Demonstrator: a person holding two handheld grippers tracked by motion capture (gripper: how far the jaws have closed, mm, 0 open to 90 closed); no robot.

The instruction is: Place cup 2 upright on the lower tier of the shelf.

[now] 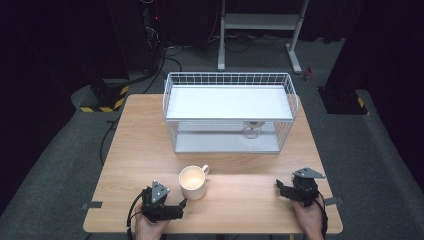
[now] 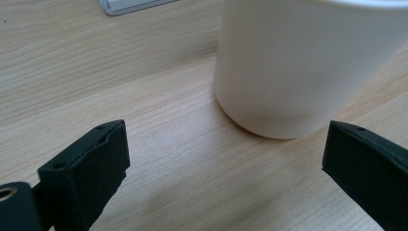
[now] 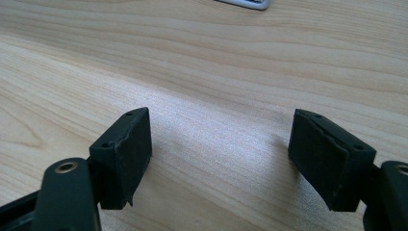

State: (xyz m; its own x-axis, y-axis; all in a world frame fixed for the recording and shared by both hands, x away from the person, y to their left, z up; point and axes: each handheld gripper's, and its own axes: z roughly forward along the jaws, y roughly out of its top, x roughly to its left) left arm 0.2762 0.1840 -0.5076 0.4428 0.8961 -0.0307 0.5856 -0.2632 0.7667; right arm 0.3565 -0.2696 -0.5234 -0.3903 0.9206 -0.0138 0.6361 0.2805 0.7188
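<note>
Nearest the high view's camera, the left gripper (image 1: pixel 181 204) rests low by the table's (image 1: pixel 250 200) front edge, jaws spread wide with nothing between them, aimed at the cream mug (image 1: pixel 193 182) just ahead. In the left gripper view the mug (image 2: pixel 308 67) stands upright, just beyond the jaw tips and untouched. The step looks like an approach: next the jaws must slide forward around the mug's wall. The right gripper (image 1: pixel 281 186) sits well apart to the right, jaws apart and empty. Bare tabletop lies between mug and the white wire rack (image 1: pixel 230 112) farther back.
</note>
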